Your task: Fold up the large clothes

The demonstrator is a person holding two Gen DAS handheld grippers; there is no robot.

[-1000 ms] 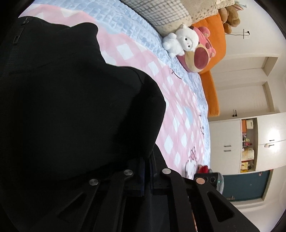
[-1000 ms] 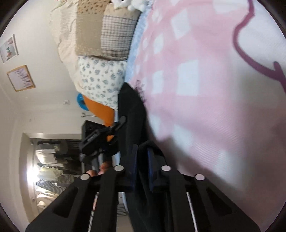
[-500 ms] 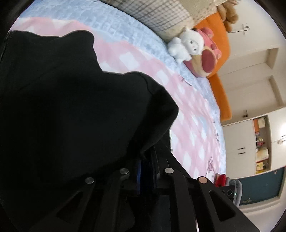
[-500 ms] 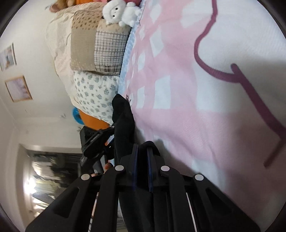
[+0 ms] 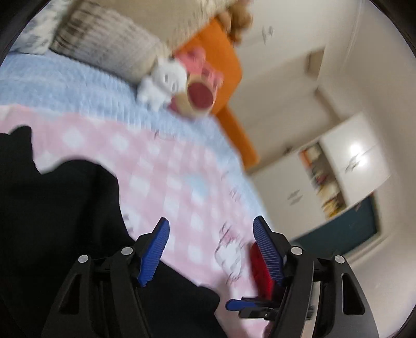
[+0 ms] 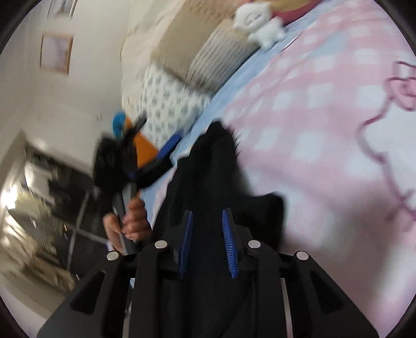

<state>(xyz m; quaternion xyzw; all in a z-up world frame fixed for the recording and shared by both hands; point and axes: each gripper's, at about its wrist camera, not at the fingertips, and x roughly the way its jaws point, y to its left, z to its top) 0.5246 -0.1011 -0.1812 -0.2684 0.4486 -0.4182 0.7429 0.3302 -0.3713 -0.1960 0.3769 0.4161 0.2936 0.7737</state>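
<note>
Pink checked bedspread under a black garment lying at its left, left gripper spread wide with nothing between its fingers, right gripper partly parted over black cloth, plush toy by the pillows

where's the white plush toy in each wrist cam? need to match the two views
Left wrist: the white plush toy sits upper centre, against a round pink-and-red plush cushion, at the far edge of the blue quilted blanket.
Right wrist: same toy at the top edge, right of centre, beside the beige checked pillow.
Shared landmark: the pink checked bedspread, with the black garment lying on it.
</note>
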